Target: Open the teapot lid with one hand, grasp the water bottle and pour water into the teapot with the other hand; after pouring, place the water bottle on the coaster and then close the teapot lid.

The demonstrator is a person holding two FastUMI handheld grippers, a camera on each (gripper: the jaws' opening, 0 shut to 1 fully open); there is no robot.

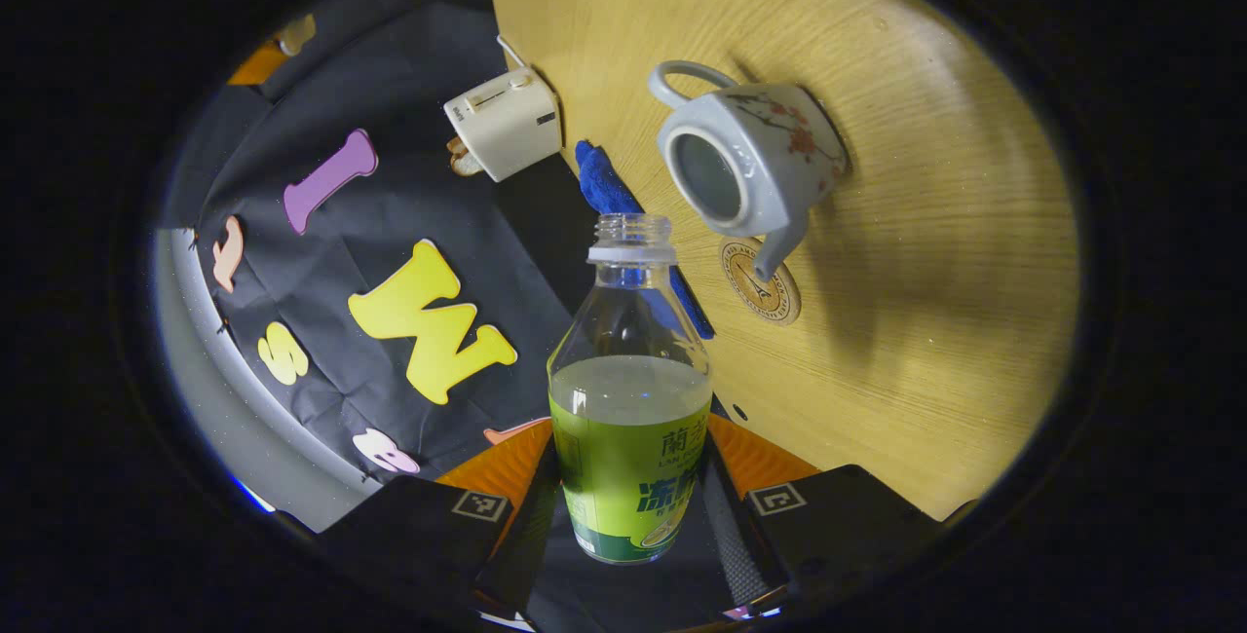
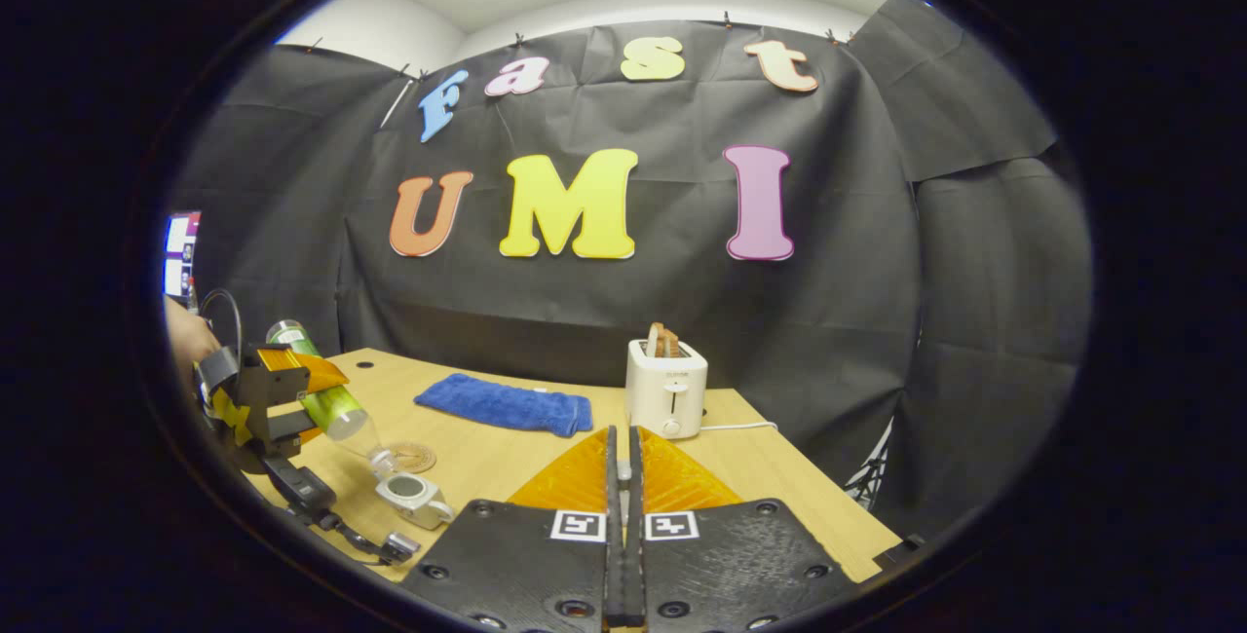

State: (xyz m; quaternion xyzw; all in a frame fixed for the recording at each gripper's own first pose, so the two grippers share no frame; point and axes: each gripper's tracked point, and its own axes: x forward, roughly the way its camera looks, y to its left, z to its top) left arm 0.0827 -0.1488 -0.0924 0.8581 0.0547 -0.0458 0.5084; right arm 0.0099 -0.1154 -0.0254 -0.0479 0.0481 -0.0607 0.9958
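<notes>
My left gripper clamps a clear plastic water bottle with a green label, uncapped and half full, tipped with its mouth just beside the open top of the lidless pale-blue ceramic teapot with red blossoms. The teapot stands on the light wooden table, its spout over the round cork coaster. My right gripper hangs above the table, fingers pressed together on nothing, facing a white toaster and a folded blue cloth.
</notes>
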